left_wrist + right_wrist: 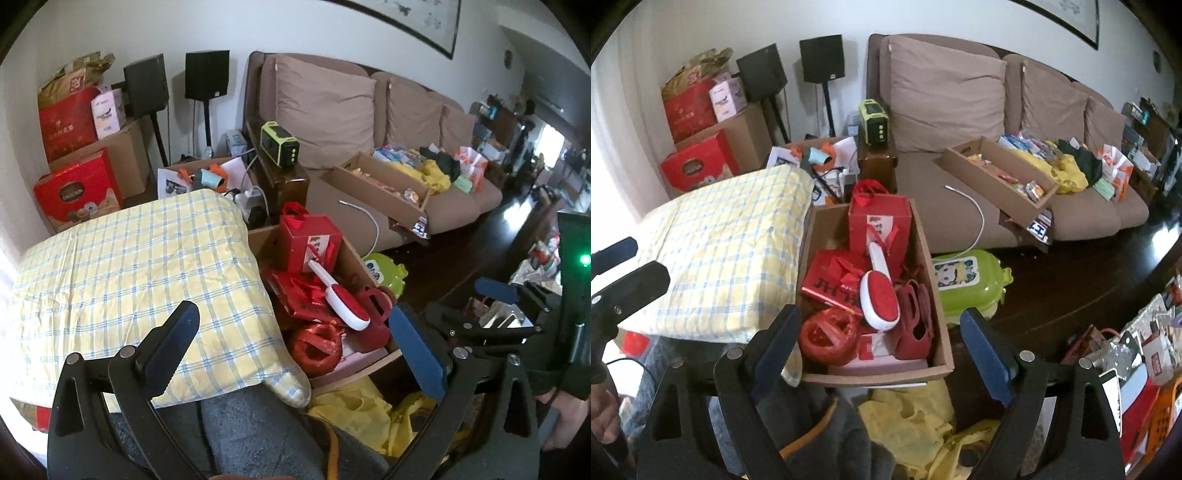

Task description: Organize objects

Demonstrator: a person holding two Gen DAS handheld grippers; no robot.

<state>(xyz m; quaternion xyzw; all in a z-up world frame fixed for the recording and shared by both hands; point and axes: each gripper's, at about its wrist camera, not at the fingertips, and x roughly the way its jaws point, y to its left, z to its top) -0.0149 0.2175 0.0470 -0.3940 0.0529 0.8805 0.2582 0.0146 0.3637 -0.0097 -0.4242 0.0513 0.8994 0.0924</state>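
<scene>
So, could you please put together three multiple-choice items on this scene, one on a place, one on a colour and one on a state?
1. Where does the white and red brush lie?
A. in the cardboard box
B. on the sofa
C. on the floor

2. What colour is the lidded plastic tub on the floor?
A. blue
B. green
C. red

3. How is the right claw?
A. shut on the brush
B. shut on a bag
C. open, holding nothing

Key: 1 A, it rests on the red items inside; 2 B, its lid is lime green; 3 C, the jaws stand wide apart.

Checked cloth pillow [140,266], matt cardboard box [934,295]
</scene>
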